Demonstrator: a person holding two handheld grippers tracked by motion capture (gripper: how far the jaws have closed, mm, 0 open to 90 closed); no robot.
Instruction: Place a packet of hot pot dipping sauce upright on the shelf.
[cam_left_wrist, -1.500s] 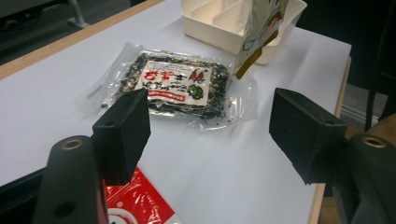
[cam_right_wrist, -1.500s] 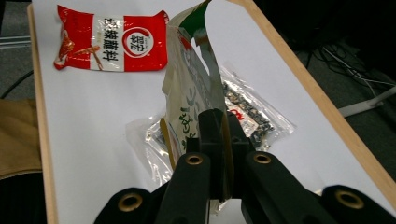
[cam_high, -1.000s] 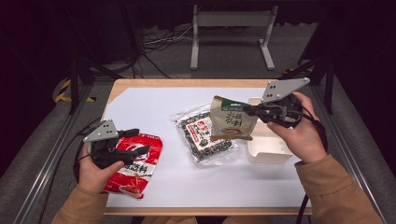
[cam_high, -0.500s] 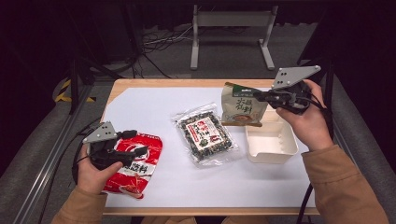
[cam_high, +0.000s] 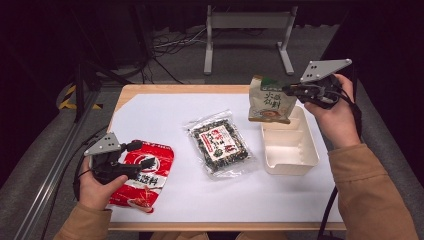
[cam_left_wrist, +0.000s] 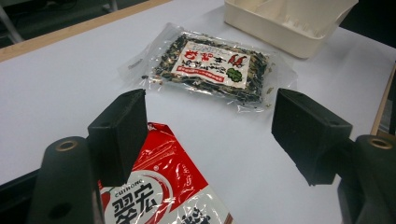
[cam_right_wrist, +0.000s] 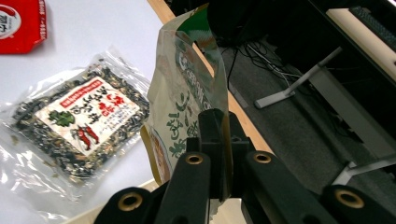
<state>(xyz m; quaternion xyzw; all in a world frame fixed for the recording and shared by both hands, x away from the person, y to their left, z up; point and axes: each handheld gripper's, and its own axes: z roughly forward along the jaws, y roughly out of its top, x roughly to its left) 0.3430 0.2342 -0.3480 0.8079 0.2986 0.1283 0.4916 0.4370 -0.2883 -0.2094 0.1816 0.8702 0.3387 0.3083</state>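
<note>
A beige and green pouch (cam_high: 270, 102) hangs upright above the far end of the white tray (cam_high: 292, 160), with my right gripper (cam_high: 289, 90) shut on its right edge. In the right gripper view the jaws (cam_right_wrist: 219, 121) pinch the pouch (cam_right_wrist: 187, 79) flat. A clear bag of dark dried bits (cam_high: 220, 142) with a red and white label lies mid-table. At the left lies a red bag (cam_high: 150, 165); my left gripper (cam_high: 141, 155) hovers open over its upper part. In the left gripper view the jaws (cam_left_wrist: 208, 116) stand wide apart, with the red bag (cam_left_wrist: 163, 186) below and nothing between them.
A white sheet (cam_high: 160, 120) covers the wooden table. The tray (cam_left_wrist: 280, 32) has ribbed inner walls and holds nothing. A metal stand (cam_high: 247, 35) and floor cables lie beyond the far edge. A rail (cam_high: 55, 165) runs along the left side.
My right hand has carried the pouch to the right and away from me, from beside the clear bag to over the tray's far end. The left hand has stayed put.
</note>
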